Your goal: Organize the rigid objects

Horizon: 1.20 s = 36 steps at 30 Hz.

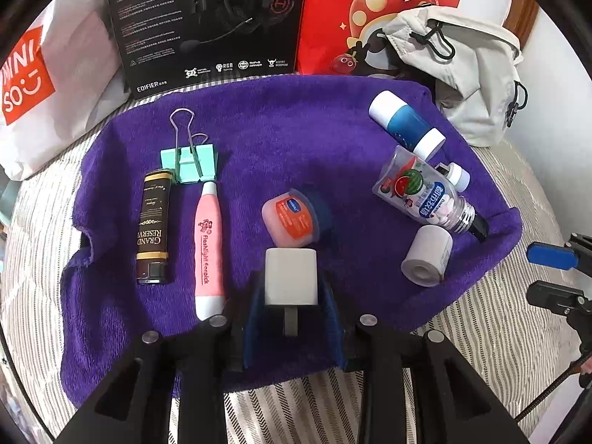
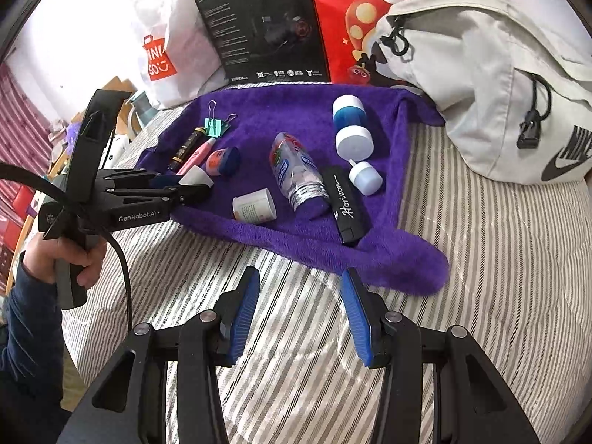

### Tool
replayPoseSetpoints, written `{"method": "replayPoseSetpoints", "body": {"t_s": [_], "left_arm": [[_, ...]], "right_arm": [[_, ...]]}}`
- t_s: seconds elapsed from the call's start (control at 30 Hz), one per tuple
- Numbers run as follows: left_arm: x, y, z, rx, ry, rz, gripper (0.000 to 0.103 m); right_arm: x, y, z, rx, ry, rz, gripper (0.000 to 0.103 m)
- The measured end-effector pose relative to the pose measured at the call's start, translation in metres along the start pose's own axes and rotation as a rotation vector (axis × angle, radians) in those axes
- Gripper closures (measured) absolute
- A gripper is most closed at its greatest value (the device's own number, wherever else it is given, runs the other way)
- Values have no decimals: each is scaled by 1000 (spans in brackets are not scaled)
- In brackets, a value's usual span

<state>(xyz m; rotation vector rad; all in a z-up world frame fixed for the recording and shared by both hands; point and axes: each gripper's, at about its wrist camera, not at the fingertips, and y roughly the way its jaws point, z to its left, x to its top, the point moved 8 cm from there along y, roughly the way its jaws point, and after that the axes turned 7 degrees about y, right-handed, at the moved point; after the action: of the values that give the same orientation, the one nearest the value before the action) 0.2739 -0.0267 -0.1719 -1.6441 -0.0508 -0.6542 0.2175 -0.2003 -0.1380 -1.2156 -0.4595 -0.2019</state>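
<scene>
Left gripper [image 1: 291, 288] is yours to watch: its blue pads are clamped on a white charger block [image 1: 291, 277], prongs pointing back at the camera, body standing up between the jaws. You hold it low over the near middle of the purple towel [image 1: 281, 118], and the key relation is straight ahead: the small orange-lidded jar [image 1: 290, 218] lies just beyond the block's far edge, close enough that I can't tell if they touch. A tidy row runs along the towel's left side, all long axes pointing away from you: the dark lighter [image 1: 152, 227], the pink flashlight pen [image 1: 209, 248], with the mint binder clip [image 1: 188, 161] at their far end. By my reading, the block belongs next in that row, so the open patch between pen and jar is your lane, and your left arm is plainly the nearer one.

Right gripper [image 2: 301, 314] hangs spread wide and empty, off the towel's near edge over the striped bedding [image 2: 481, 259]. On the towel's right side things lie scattered: the blue and white bottle [image 1: 407, 124], the clear candy bottle [image 1: 421, 192], the white paper roll [image 1: 425, 261], the black Horizon case [image 2: 344, 203]. Beyond the towel's far edge stand a black headset box [image 1: 207, 18], a red bag [image 1: 370, 7] and a pale backpack [image 2: 481, 74]. Soft towel, so expect the block to settle a little crooked.
</scene>
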Motion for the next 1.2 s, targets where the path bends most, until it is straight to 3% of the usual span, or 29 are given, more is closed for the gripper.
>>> {"method": "replayPoseSetpoints", "body": {"t_s": [0.2,0.27,0.33,0.43,0.5,0.57,0.7,0.9,1.2], "left_arm": [[-2,-10,-2,32,-2,-5,71],[-2,-16,-2,39,-4,-14,61],[-4,-25,-1,61,-8,-33,40],[-10,-38,-4,45,-17,-51,20],[-15,-43,-8,38,-14,-53,19],[-23,-49,-13,64,-5,-46,19],[-38,-65,-18,105,-16,-60,12],[-57,-104,-33,121,-58,-124,5],[-81,-149,-51,156,-115,-214,4]], "right_arm": [[-9,1,2,-3,10,-1,51],[-10,1,2,-12,17,0,51],[-11,1,3,-29,25,-4,50],[-11,-1,3,-52,38,-19,49],[-12,-4,5,-52,52,-28,49],[-12,-7,6,-68,72,-42,38],[-14,-20,11,-109,101,-99,30],[-25,-45,21,-127,138,-168,1],[-62,-76,23,-204,179,-182,0]]}}
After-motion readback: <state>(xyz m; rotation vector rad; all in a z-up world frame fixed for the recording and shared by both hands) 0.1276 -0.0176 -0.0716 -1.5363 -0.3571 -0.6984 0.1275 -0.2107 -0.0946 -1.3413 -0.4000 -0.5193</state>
